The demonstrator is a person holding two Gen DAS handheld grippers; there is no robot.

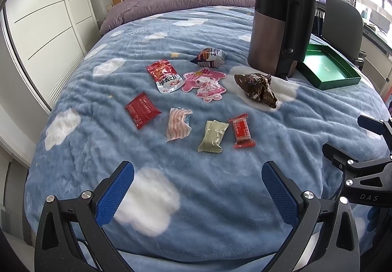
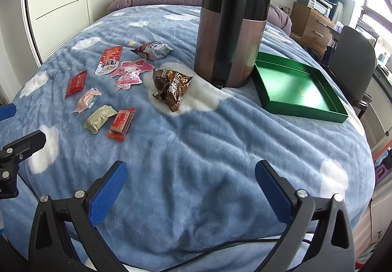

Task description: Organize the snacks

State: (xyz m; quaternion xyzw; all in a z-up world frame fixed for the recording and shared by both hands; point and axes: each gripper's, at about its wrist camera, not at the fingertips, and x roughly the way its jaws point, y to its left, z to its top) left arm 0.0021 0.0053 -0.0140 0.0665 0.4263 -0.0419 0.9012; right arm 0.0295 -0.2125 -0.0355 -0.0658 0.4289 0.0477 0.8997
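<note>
We hold both tools wide open and empty above the near edge of the bed (image 1: 220, 198): the left tool (image 1: 198, 188) at the bottom of its frame, the right tool (image 2: 191, 186) likewise. The snacks lie loose on the blue blanket, mid-frame: a brown bag (image 2: 171, 87), a red candy (image 1: 242, 133), a green packet (image 1: 213, 136), a striped packet (image 1: 178, 126) and others near them. The green tray (image 2: 303, 110), right of the dark canister (image 2: 230, 31), is empty, so we judge it the place meant for them; nothing is sorted yet.
</note>
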